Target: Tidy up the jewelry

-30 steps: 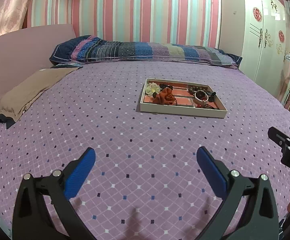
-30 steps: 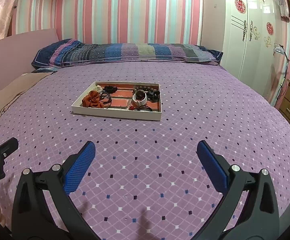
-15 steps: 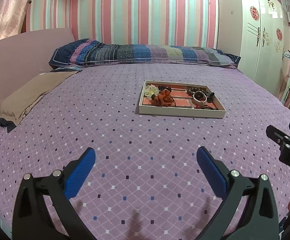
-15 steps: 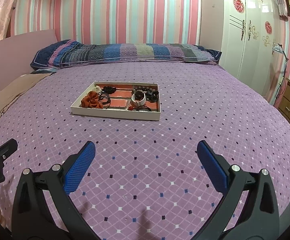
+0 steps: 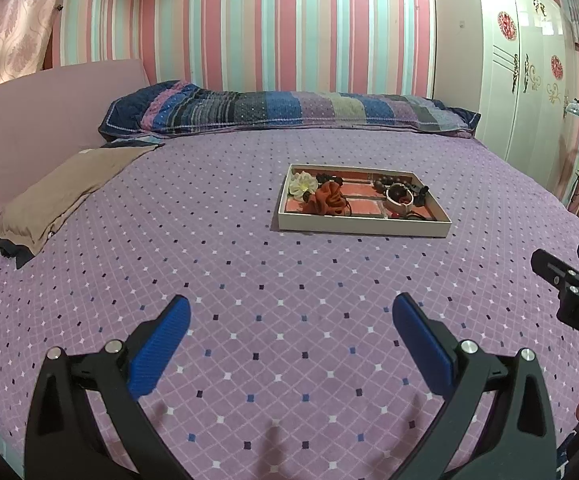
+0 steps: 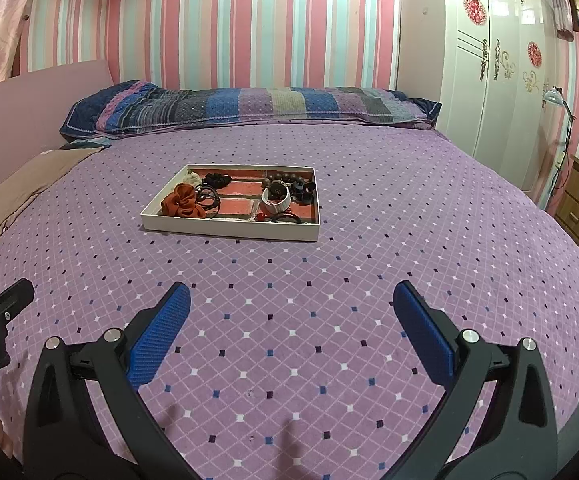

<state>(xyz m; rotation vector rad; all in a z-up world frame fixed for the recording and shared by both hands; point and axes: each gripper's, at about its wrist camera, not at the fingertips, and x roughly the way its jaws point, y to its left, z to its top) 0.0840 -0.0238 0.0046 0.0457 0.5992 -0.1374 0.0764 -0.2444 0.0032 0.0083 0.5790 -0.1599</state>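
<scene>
**Operator:** Report tool status and item location.

**Technician:** The left tool (image 5: 289,316) is released, jaws spread wide, nothing between them. The right tool (image 6: 289,304) is in the same condition. Both hover over the near part of the bed (image 6: 409,208), well apart from the tray (image 6: 229,231). The tray rests flat on the purple bedspread toward the middle of the bed. It is shallow, with a light rim and a red compartmented lining.

**Operator:** Contents?

**Technician:** On the left side: an orange fabric scrunchie (image 6: 181,202), dark hair ties (image 6: 207,196) just beside it, and a pale fabric flower (image 5: 300,185) behind. On the right side: a white bangle (image 6: 276,200), a string of dark beads (image 6: 283,178) behind it, and a small red piece (image 6: 260,216) near the front wall. Finer detail is too small to resolve.

**Operator:** Handling characteristics?

**Technician:** Judged from appearance, all items are light. The scrunchie and flower are soft and will compress; pinch the bulk of the fabric. The bangle looks rigid and smooth, so likely slippery; grip across its band, not over the outer curve. The beads will probably drape and swing; take hold near the middle of the strand. The hair ties appear tangled with the scrunchie and may lift together.

**Operator:** Cautions?

**Technician:** The mattress yields. Downward pressure may tilt the tray and shift its contents.
</scene>
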